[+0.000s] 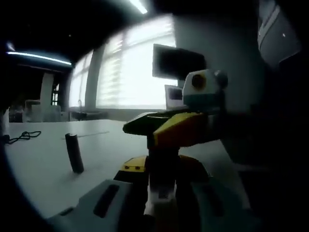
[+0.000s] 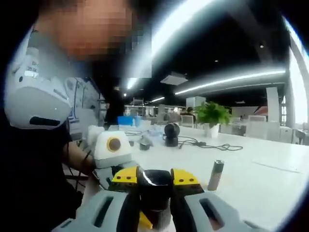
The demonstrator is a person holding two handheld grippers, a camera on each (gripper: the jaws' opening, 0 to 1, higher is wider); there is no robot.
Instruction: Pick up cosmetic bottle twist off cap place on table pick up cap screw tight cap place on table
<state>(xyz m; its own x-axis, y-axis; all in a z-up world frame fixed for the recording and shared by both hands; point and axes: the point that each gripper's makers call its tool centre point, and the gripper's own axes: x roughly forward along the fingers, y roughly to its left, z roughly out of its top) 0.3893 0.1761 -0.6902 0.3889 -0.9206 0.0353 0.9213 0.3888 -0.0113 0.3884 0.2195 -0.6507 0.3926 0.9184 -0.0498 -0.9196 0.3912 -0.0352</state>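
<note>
My left gripper [image 1: 159,200] is shut on the pale body of the cosmetic bottle [image 1: 158,192], which stands upright between its grey jaws. From the right, my right gripper [image 1: 161,152] reaches in over the bottle's top with its yellow-tipped jaws. In the right gripper view, that right gripper [image 2: 155,182] is shut on the bottle's glossy black cap [image 2: 155,183], and the bottle's body is mostly hidden below it. Both grippers hold the bottle just above the white table [image 2: 251,169].
A slim cylinder [image 1: 74,152] [image 2: 215,175] stands upright on the table close by. A black cable [image 1: 23,137], a round black device [image 2: 170,134] and a potted plant [image 2: 211,116] lie farther off. A monitor [image 1: 176,62] hangs by the window. A person's body [image 2: 34,159] is at the left.
</note>
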